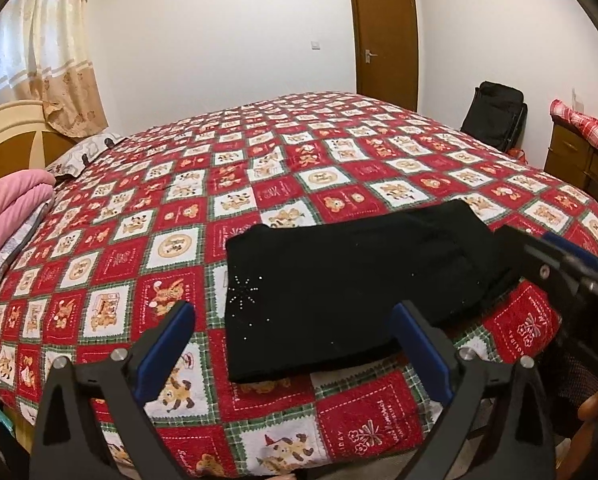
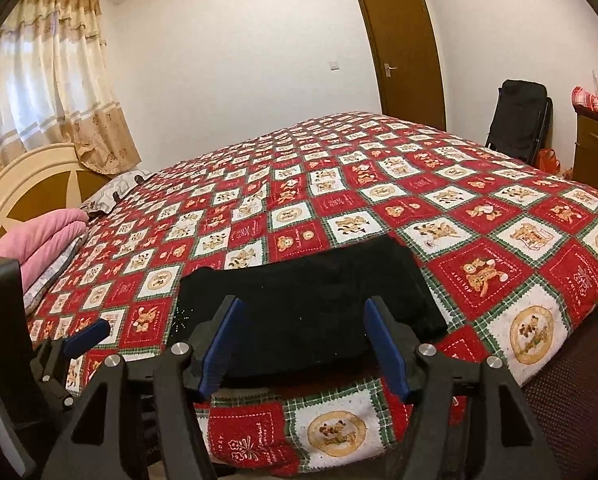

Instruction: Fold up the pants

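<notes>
Across the bedspread [image 1: 147,248], low in our frames, the pants [image 1: 339,292] lie folded; with the left gripper [image 1: 295,344] and right gripper [image 2: 305,344] wide open and empty, we judge a careless nudge could undo the layers.

A home bedroom. A wide bed under a red-and-white teddy-bear patchwork quilt [image 1: 283,168] fills it. A cream curtained window [image 2: 47,80] and brown wooden door [image 2: 405,52] stand behind.
</notes>
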A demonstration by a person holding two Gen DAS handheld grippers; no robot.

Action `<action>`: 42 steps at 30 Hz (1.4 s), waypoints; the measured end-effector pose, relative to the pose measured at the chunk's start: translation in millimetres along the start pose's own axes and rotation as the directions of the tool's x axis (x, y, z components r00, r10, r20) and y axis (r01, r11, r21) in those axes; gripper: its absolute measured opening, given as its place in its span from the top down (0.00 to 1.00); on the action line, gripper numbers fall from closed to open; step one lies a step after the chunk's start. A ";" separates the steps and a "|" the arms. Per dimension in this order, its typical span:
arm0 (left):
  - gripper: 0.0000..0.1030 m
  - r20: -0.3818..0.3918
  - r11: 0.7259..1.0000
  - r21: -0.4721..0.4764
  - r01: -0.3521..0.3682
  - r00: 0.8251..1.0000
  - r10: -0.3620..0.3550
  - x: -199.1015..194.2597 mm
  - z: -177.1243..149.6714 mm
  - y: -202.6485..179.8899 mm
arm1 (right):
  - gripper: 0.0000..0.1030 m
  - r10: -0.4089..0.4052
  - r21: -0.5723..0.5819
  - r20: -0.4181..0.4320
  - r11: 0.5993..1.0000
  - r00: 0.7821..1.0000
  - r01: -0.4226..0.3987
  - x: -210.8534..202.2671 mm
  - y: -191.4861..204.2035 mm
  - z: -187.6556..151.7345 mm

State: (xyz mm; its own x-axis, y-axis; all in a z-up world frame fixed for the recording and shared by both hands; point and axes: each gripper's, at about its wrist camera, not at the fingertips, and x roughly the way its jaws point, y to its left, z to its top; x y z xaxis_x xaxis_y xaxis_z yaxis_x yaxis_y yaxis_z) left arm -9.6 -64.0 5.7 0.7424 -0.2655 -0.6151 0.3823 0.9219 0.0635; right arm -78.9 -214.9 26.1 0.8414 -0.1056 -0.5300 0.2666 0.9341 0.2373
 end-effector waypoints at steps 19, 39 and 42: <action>0.01 0.008 1.000 -0.009 0.002 1.000 -0.002 -5.2 0.9 0.5 | 0.35 -0.004 0.013 -0.031 1.000 1.000 0.004 2.2 0.7 -7.7; 0.01 -0.016 1.000 -0.013 0.006 1.000 -0.006 1.4 -2.1 -2.0 | 0.35 -0.001 0.056 -0.114 0.998 0.994 0.008 19.0 -7.3 -17.4; 0.01 -0.018 1.000 -0.015 0.008 1.000 -0.009 1.9 -2.6 -1.1 | 0.35 -0.003 0.053 -0.113 0.999 0.994 0.009 18.5 -7.0 -17.7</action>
State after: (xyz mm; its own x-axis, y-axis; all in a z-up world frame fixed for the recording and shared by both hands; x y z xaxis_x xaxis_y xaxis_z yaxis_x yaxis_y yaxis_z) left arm -10.0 -64.9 2.3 0.7293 -0.2684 -0.6293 0.3799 0.9239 0.0463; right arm -73.5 -217.4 0.2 0.7820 -0.0686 -0.6195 0.2985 0.9138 0.2756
